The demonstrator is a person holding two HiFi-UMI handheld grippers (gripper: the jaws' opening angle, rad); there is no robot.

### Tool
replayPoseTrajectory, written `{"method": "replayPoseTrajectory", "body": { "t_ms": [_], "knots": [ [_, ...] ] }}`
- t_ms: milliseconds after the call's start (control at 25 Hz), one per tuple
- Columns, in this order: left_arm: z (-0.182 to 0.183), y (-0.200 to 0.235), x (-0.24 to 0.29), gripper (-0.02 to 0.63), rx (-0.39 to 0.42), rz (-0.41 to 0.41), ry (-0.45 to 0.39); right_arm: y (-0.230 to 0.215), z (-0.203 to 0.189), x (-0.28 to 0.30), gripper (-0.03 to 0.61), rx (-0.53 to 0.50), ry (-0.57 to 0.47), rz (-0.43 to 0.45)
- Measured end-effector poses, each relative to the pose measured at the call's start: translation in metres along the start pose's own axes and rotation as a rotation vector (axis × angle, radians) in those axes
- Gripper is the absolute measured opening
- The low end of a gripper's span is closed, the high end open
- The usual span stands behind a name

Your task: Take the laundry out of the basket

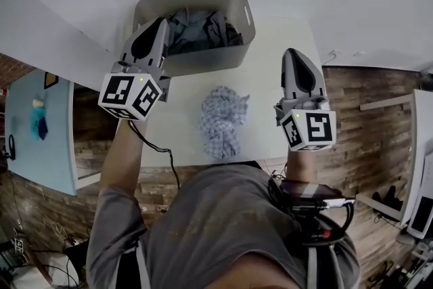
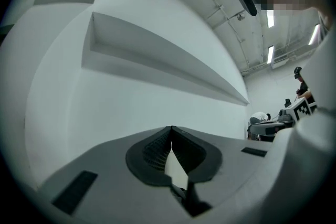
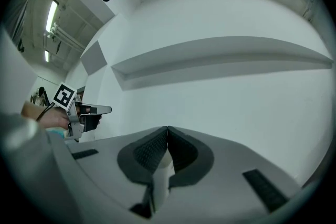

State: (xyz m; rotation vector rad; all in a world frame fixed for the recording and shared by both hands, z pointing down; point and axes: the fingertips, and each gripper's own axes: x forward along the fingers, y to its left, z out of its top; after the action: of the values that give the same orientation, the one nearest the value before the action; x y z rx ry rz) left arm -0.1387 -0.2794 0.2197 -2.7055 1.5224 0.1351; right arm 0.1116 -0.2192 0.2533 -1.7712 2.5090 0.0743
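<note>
A grey laundry basket (image 1: 240, 7) stands at the far side of the white table (image 1: 270, 78) with dark grey clothes (image 1: 199, 30) bunched inside it. A blue-and-white checked cloth (image 1: 222, 120) lies crumpled on the table in front of the basket. My left gripper (image 1: 160, 22) is raised over the basket's left edge, jaws shut and empty. My right gripper (image 1: 292, 52) hangs above the table's right part, to the right of the checked cloth, also shut with nothing between its tips. In both gripper views the jaws (image 2: 171, 128) (image 3: 167, 128) point level at a white wall.
A white wall with a long ledge (image 3: 220, 57) faces both grippers. A light blue board (image 1: 40, 132) lies left of the table above the wooden floor (image 1: 379, 139). The left gripper (image 3: 79, 113) shows at the left of the right gripper view.
</note>
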Motion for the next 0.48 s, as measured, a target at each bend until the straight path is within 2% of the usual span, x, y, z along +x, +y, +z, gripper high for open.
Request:
{"method": "replayPoseTrajectory", "body": {
  "t_ms": [160,280,480],
  "knots": [
    [0.004,0.011,0.031,0.009,0.024,0.006,0.006,-0.016,-0.001,0.019,0.008,0.008,-0.001,0.003],
    [-0.001,0.023,0.055,0.009,0.011,0.013,0.025,-0.028,-0.007,0.034,0.008,0.016,0.008,-0.003],
    [-0.038,0.047,0.095,0.011,-0.017,-0.004,0.131,-0.044,-0.029,0.067,0.008,0.028,0.048,-0.003]
  ]
}}
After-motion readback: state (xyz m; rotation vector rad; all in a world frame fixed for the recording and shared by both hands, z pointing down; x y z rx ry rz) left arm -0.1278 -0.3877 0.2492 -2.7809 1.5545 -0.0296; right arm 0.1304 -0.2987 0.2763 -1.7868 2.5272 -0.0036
